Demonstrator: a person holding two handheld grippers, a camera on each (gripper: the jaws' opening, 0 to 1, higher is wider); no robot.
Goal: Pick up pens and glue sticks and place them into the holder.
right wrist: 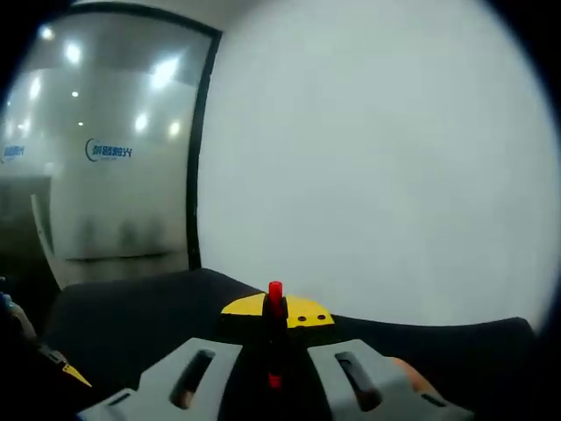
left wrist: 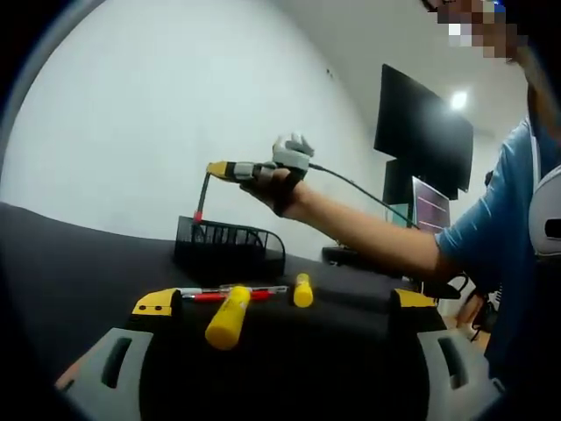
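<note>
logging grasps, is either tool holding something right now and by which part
The right tool is shut on a red-tipped pen, gripped near one end, the rest hanging over the holder. The left tool is open, holding nothing.

1. A plain white wall (left wrist: 131, 114) rises beyond the left tongs, behind the far edge of a black tabletop (left wrist: 70, 254).
2. Ahead and to the right of those tongs, a dark monitor (left wrist: 423, 132) stands, with a smaller lit screen (left wrist: 430, 206) below it.
3. A round ceiling light (left wrist: 458, 99) glows above the monitor.
4. Left of the right tongs, a glass partition (right wrist: 105, 149) with a dark frame (right wrist: 200, 149) reflects ceiling lights and carries a blue logo (right wrist: 110, 151).
</note>
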